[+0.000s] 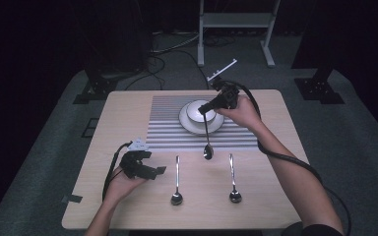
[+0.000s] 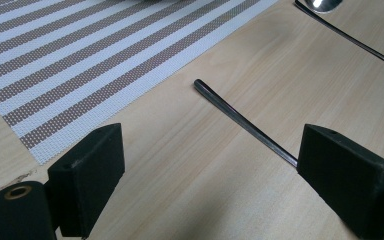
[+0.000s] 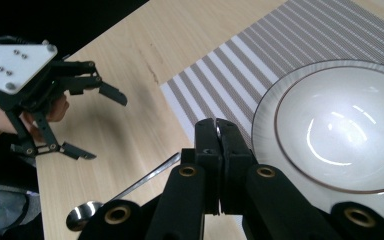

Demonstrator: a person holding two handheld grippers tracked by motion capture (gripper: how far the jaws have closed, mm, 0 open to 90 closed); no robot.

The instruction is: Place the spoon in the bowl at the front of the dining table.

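The left gripper [image 1: 145,164] sits low over the wooden table [image 1: 93,147], near the left edge. Its jaws stand wide apart and hold nothing. Just to its right lies the left spoon [image 1: 176,179]. In the left gripper view this spoon's thin handle [image 2: 240,120] runs on the bare wood between the jaws and goes behind the right one. The spoon lies long-ways, away from the person, with its round end near the person. My guess is that the left gripper takes this spoon next, since it is the nearer hand and only needs to slide right and close.

Next is the held spoon [image 1: 207,142]. The right gripper [image 1: 207,109] pinches the top of its handle with the jaws squeezed tight. The spoon hangs down, with its round end over the front edge of the striped mat [image 1: 162,123]. The gripper is beside the white bowl [image 1: 201,114], which sits on a plate [image 1: 187,125] on the mat. I think this spoon goes into the bowl.

Farther right, the right spoon [image 1: 233,179] lies on the table, long-ways like the left one.

Count: 3 spoons, 1 bowl, 1 plate, 1 mat, 2 grippers.
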